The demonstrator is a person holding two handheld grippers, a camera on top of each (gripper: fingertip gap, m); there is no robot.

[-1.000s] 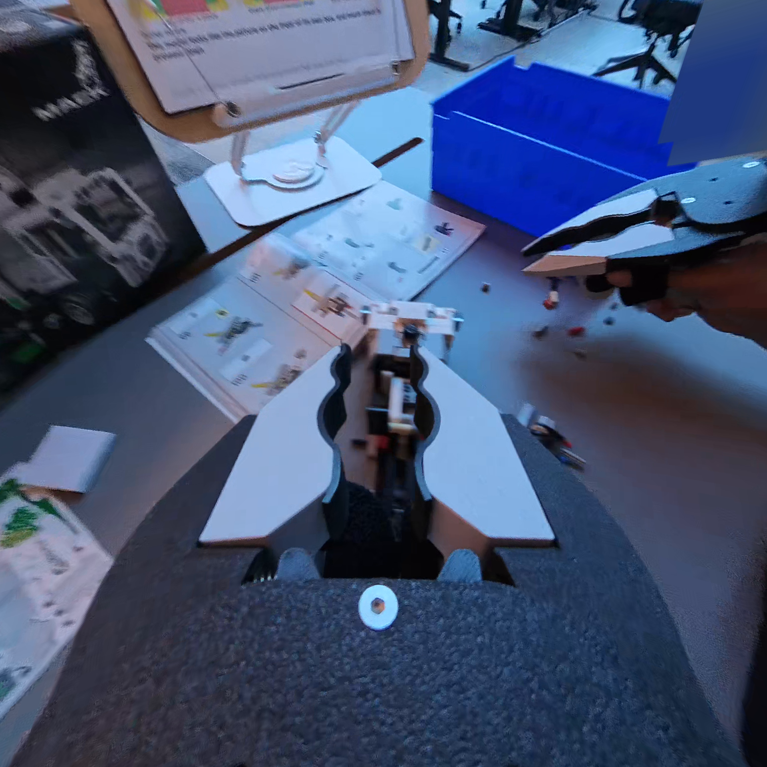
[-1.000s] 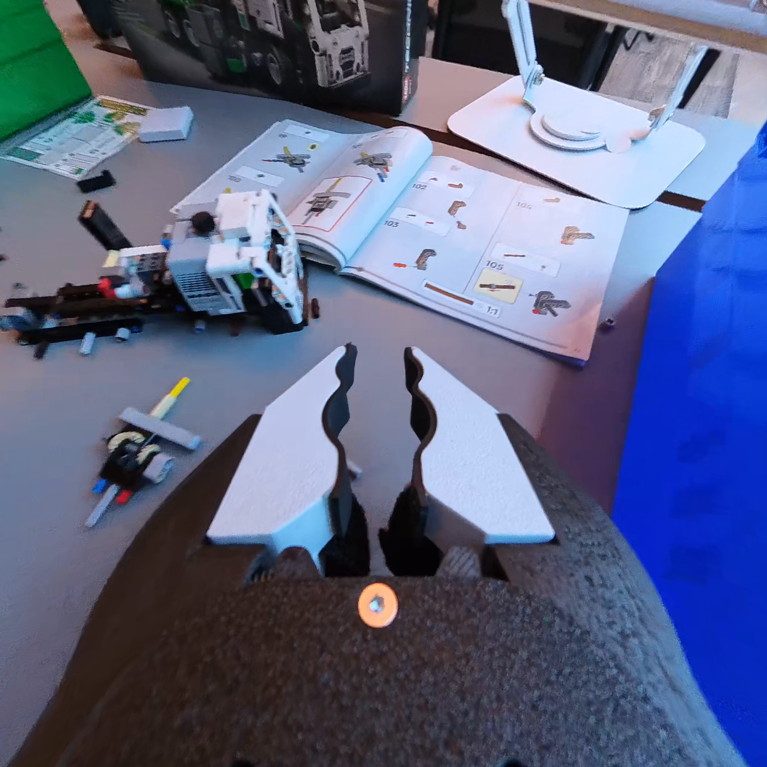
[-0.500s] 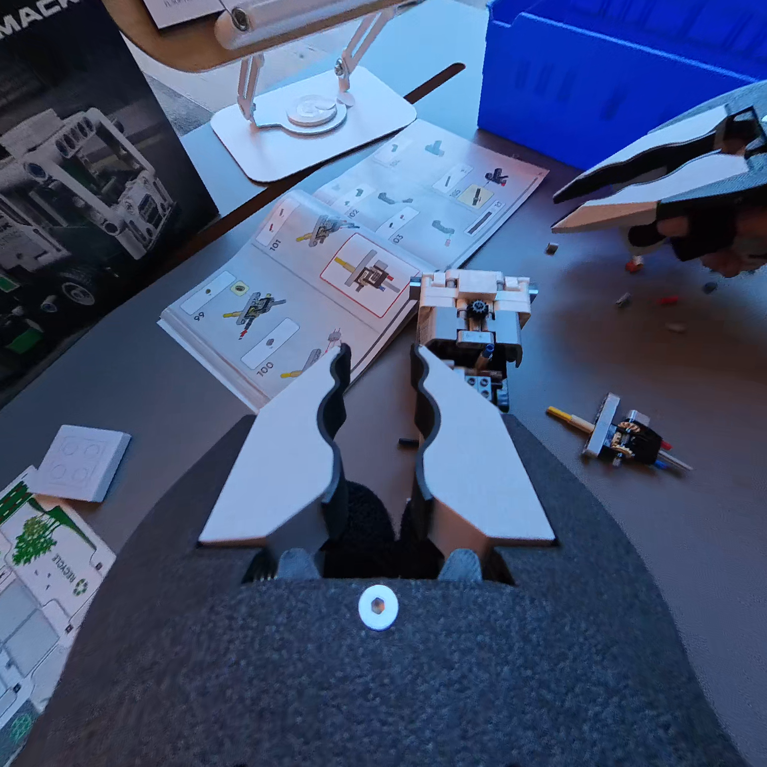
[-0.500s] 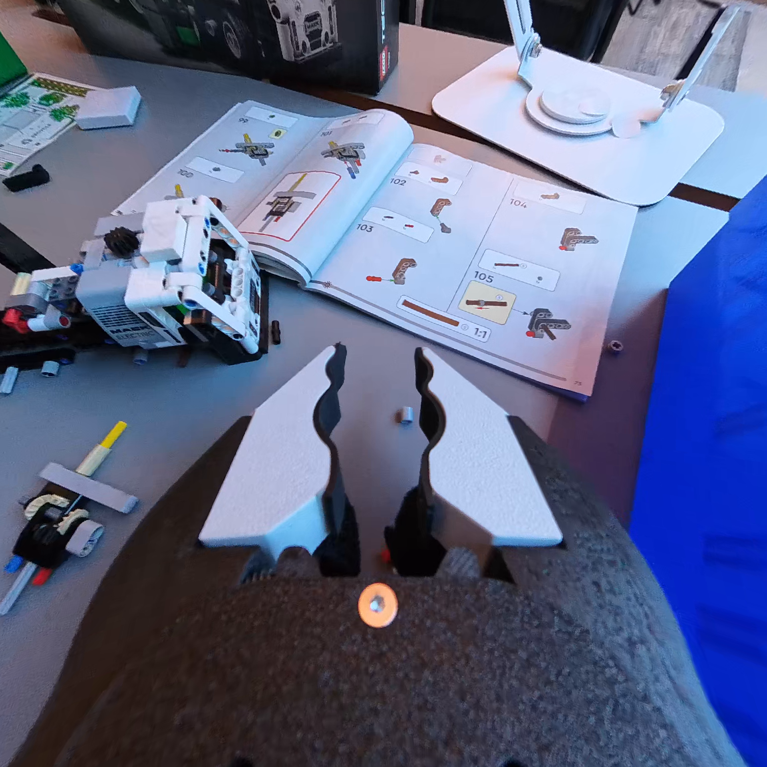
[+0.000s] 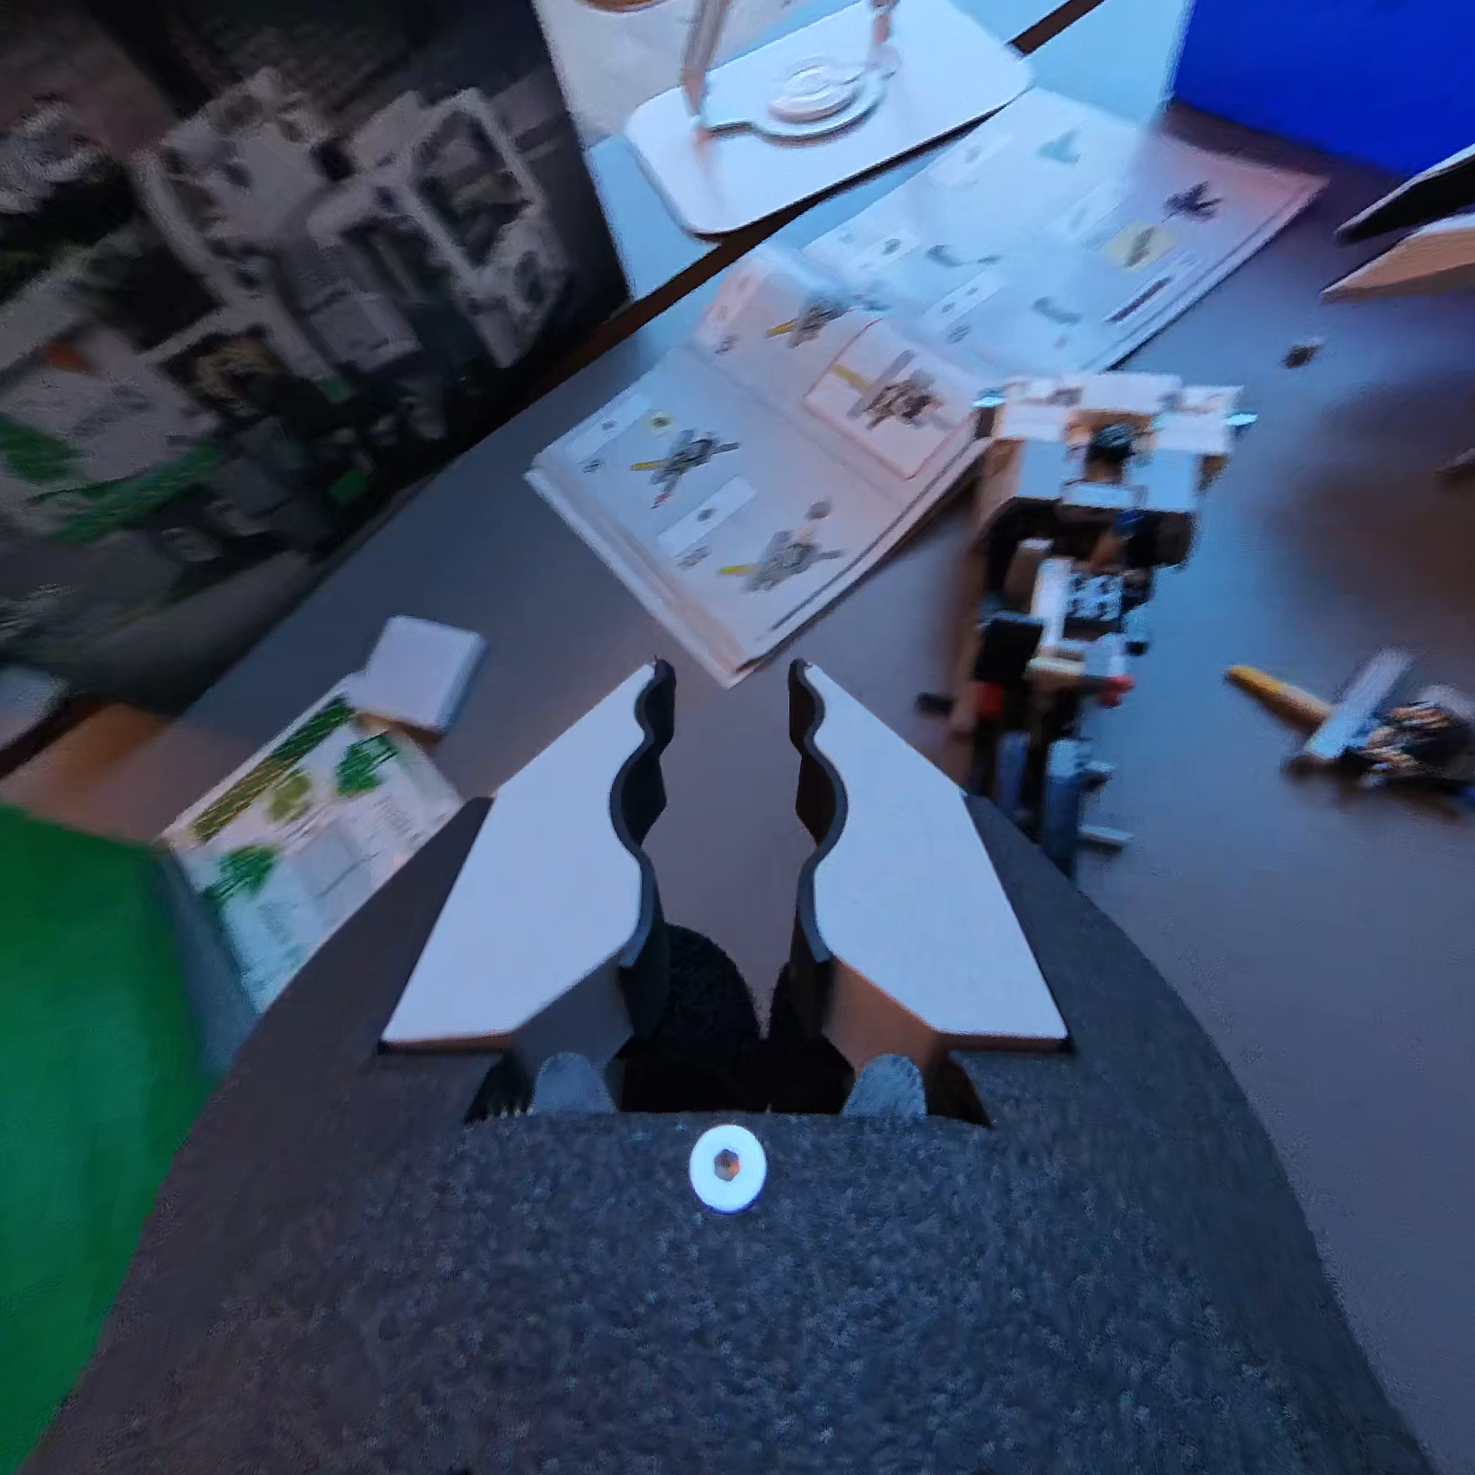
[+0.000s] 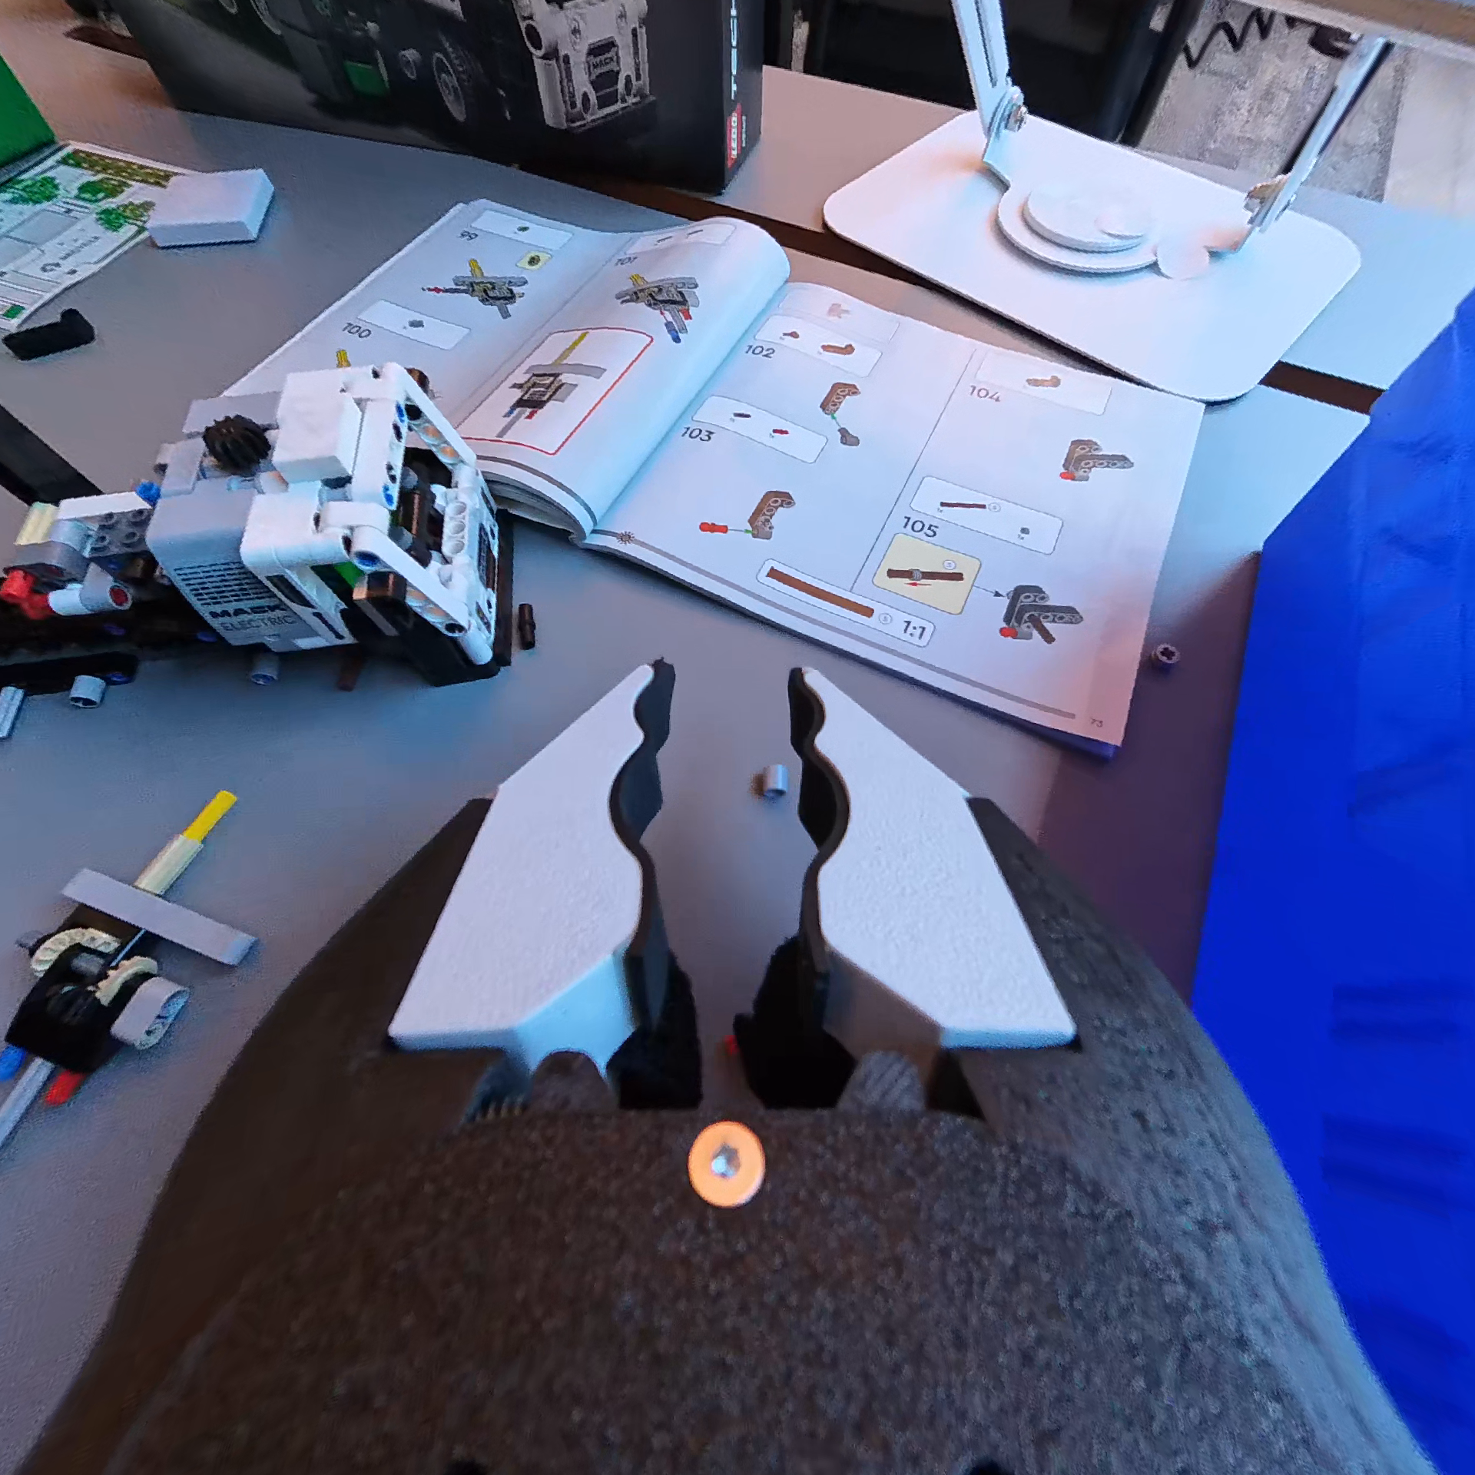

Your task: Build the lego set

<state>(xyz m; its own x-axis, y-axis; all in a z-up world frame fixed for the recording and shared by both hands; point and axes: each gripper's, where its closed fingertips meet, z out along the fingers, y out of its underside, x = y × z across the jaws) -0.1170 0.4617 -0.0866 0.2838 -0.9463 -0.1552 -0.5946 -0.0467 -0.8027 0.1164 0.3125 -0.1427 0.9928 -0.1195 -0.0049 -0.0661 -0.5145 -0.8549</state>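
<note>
**Tiny bush about to get flicked away**

Both hand-held grippers are empty, jaws narrowly apart. The right hand-held gripper point(image 6: 730, 674) hovers with a small grey bush point(image 6: 771, 780) between its fingers, and the half-built truck point(image 6: 319, 527) ahead-left. Closing off-centre could shoot that bush off the counter point(image 6: 279, 766). The left hand-held gripper point(image 5: 730, 674) points at bare counter.

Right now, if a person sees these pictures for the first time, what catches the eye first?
Probably the half-built white and grey truck model, standing on the table left of the open instruction booklet. Next, the right tool, open, with a small grey bush lying on the table between its fingers.
</note>
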